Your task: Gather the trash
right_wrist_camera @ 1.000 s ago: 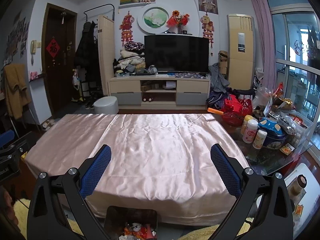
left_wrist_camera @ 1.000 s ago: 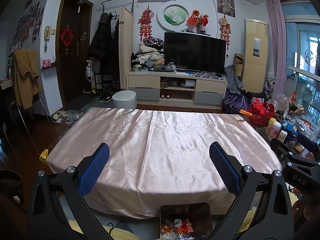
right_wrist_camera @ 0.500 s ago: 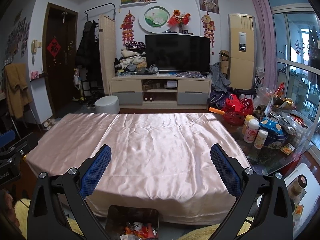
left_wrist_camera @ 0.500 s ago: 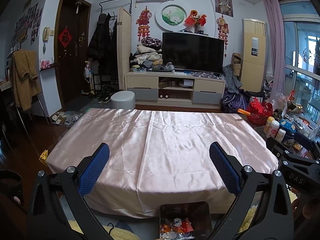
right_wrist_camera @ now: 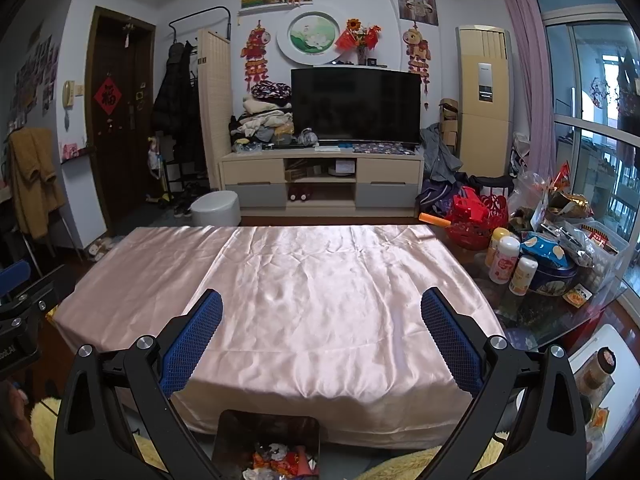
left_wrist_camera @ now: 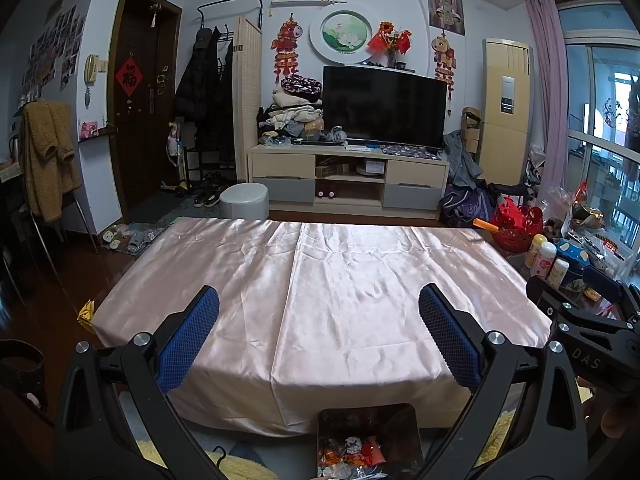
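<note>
A small dark bin (left_wrist_camera: 370, 440) (right_wrist_camera: 268, 444) stands on the floor against the near edge of the table, with colourful wrappers and crumpled scraps inside. Above it spreads a pink satin cloth (left_wrist_camera: 320, 280) (right_wrist_camera: 304, 280) over the table, bare of loose items. My left gripper (left_wrist_camera: 319, 304) hovers open over the near edge, nothing between its blue pads. My right gripper (right_wrist_camera: 322, 307) is likewise open and holds nothing. The right gripper's black frame (left_wrist_camera: 584, 328) shows at the right edge of the left wrist view.
Bottles (right_wrist_camera: 506, 260), a blue tin and snack bags crowd a glass side table (right_wrist_camera: 552, 312) to the right. A red basket (right_wrist_camera: 476, 216) sits beyond. A yellow scrap (left_wrist_camera: 86, 312) lies on the floor by the table's left corner. A TV stand (left_wrist_camera: 348, 180) and grey stool (left_wrist_camera: 244, 202) stand behind.
Both views have drifted slightly; the bin sits a little lower in frame. Both grippers stay open and hold nothing.
</note>
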Demonstrator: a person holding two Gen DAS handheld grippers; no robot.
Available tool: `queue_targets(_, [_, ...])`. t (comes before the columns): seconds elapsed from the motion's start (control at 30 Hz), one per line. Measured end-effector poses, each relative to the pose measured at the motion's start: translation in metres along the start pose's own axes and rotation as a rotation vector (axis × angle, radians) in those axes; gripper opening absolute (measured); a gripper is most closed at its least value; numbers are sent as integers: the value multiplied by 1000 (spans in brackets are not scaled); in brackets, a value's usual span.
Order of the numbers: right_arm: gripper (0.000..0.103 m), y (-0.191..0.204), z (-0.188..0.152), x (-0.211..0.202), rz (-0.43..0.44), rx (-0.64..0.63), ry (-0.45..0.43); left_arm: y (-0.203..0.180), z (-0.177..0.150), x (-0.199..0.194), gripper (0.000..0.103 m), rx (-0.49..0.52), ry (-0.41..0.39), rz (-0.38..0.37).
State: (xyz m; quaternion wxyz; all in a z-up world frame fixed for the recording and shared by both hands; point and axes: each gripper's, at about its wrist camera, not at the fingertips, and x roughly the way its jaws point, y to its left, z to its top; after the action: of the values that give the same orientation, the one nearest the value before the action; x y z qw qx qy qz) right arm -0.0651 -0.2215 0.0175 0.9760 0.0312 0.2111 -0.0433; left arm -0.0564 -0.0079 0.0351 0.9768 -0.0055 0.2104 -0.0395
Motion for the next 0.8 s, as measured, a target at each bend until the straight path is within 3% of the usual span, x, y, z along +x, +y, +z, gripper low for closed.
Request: queue_targets(0.8, [100, 1, -3, 2, -1, 1, 14, -4, 0, -3, 95, -9, 0, -6])
